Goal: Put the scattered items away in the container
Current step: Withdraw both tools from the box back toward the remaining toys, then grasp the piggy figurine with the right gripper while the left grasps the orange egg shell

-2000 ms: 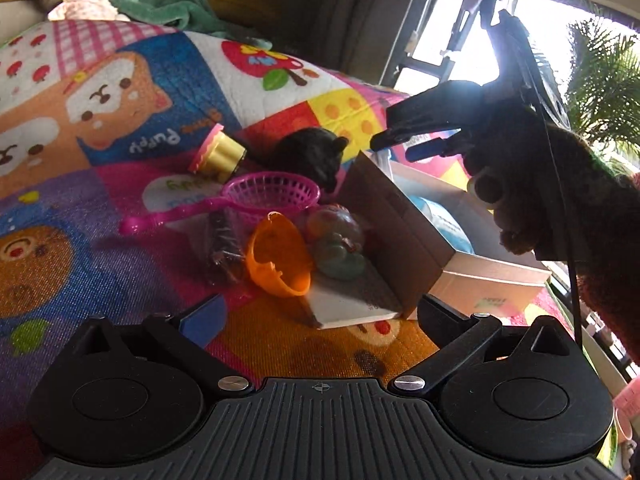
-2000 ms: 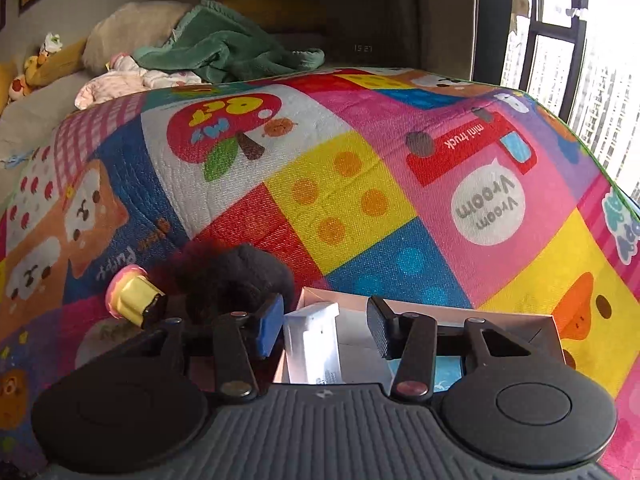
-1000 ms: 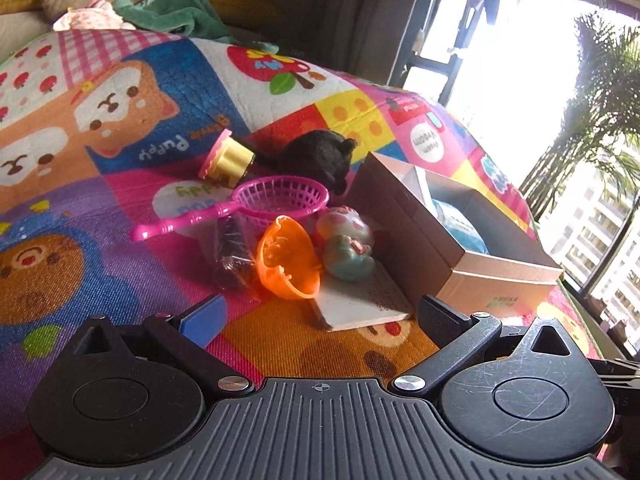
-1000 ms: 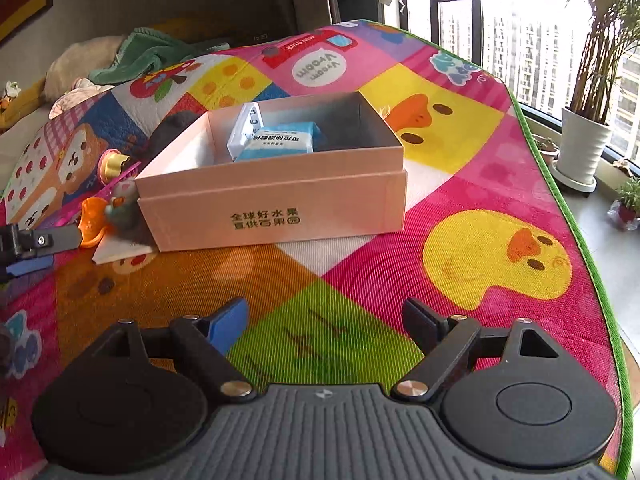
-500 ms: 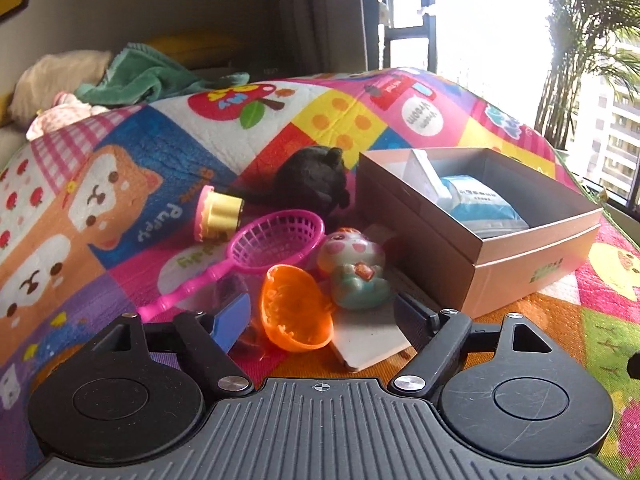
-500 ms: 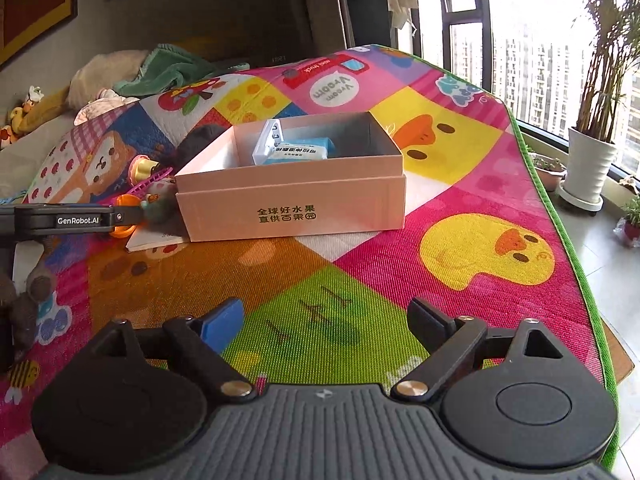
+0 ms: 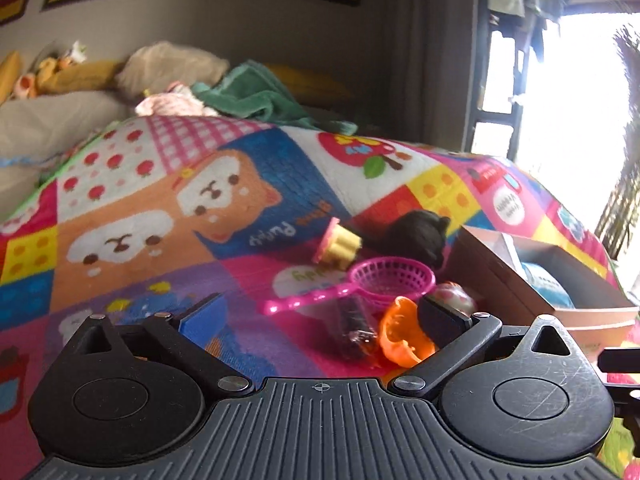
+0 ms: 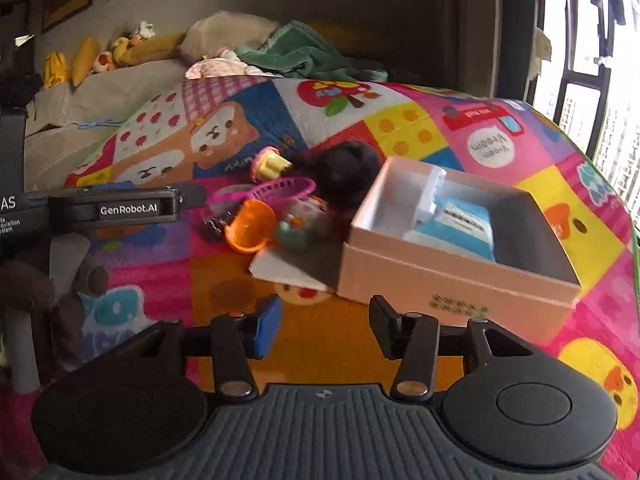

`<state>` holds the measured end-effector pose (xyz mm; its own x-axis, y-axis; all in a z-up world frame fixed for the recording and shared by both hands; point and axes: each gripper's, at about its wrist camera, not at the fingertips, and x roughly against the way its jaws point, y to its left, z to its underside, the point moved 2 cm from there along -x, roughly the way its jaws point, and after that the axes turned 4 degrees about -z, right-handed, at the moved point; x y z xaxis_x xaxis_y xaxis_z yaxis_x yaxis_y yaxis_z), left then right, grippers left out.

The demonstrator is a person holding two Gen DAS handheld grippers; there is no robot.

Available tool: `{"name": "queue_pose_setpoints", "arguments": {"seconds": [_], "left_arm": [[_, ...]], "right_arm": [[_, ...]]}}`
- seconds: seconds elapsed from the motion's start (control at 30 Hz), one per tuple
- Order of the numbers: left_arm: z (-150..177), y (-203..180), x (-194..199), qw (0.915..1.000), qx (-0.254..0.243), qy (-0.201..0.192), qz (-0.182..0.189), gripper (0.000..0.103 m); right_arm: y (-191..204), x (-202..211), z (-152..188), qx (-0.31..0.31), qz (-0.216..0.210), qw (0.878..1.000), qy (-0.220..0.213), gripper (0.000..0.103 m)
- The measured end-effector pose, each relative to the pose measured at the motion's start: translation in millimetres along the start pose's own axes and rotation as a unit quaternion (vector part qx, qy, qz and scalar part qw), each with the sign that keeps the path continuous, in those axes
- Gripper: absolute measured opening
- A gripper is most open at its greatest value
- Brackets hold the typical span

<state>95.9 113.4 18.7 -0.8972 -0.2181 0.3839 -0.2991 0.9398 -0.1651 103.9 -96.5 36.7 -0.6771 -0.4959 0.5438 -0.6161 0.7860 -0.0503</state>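
Observation:
A pink cardboard box (image 8: 452, 292) holds a blue tissue pack (image 8: 460, 226) and a white packet (image 8: 432, 194); it also shows in the left wrist view (image 7: 500, 280). Left of it lie a black plush (image 8: 348, 168), a pink sieve (image 8: 280, 190), an orange shell (image 8: 248, 228), a green-pink toy (image 8: 300, 224), a yellow-pink cup (image 8: 270, 164), a dark wrapped item (image 7: 354, 330) and a white card (image 8: 288, 270). My left gripper (image 7: 320, 312) is open and empty, close to the orange shell (image 7: 400, 340) and sieve (image 7: 388, 278). My right gripper (image 8: 324, 324) is open and empty before the box.
Everything lies on a colourful play mat (image 8: 400, 132). Pillows, soft toys and a green towel (image 8: 296, 52) sit at the back by the wall. Windows are at the right. The left gripper's finger (image 8: 120, 208) reaches in from the left in the right wrist view.
My left gripper has swung left and closer to the toy pile. My right gripper has moved nearer to the box and turned left; its jaws are somewhat narrower than before.

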Motion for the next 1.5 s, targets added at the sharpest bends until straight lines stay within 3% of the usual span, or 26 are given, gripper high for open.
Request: {"name": "queue_pose_setpoints", "arguments": {"seconds": [0.1,0.2,0.37,0.5,0.6,0.63,0.77,0.87,0.93,1.07,1.2,1.23,1.33,1.37,1.5], "left_arm": [[-2,12,-7,0.999,0.03,0.022,-0.025,0.103],[-1,18,-8,0.9978,0.045,0.024,-0.043,0.103],[0,27,-8,0.9969,0.066,0.023,-0.035,0.103],[0,28,-10,0.9966,0.071,0.027,-0.029,0.103],[0,29,-11,0.9963,0.076,0.028,-0.03,0.103],[1,29,-11,0.9962,0.077,0.029,-0.029,0.103],[1,27,-11,0.9966,0.073,0.029,-0.028,0.103],[0,25,-11,0.9971,0.065,0.027,-0.026,0.103],[0,23,-10,0.9978,0.06,0.024,-0.016,0.103],[-1,11,-6,0.9994,0.027,0.013,0.016,0.103],[2,-25,-5,0.9955,-0.073,0.02,0.058,0.103],[4,-36,-5,0.9925,-0.101,0.024,0.065,0.103],[12,-60,-7,0.9818,-0.17,0.035,0.077,0.103],[14,-65,-9,0.9796,-0.182,0.038,0.077,0.103],[11,-70,-19,0.9804,-0.182,0.041,0.064,0.103]], "right_arm": [[19,-32,-27,0.044,0.024,0.999,-0.014,0.049],[25,-71,-42,0.061,0.055,0.997,0.002,0.049],[25,-116,-43,0.056,0.083,0.994,0.039,0.047],[27,-129,-40,0.071,0.103,0.991,0.052,0.048],[26,-117,-38,0.073,0.087,0.992,0.052,0.041],[27,-109,-37,0.073,0.079,0.993,0.05,0.033],[30,-56,-22,0.084,0.027,0.996,0.024,0.033],[29,-20,0,0.102,0.029,0.994,0.021,0.033],[22,1,16,0.102,0.042,0.994,0.025,0.033],[-12,33,48,0.079,0.112,0.99,0.033,0.033],[-60,48,74,0.004,0.167,0.985,0.05,0.034],[-69,53,78,-0.02,0.168,0.984,0.046,0.038],[-87,66,87,-0.075,0.165,0.983,0.018,0.072],[-91,68,91,-0.088,0.164,0.982,0.007,0.078],[-99,67,104,-0.128,0.147,0.981,-0.002,0.081]]}}
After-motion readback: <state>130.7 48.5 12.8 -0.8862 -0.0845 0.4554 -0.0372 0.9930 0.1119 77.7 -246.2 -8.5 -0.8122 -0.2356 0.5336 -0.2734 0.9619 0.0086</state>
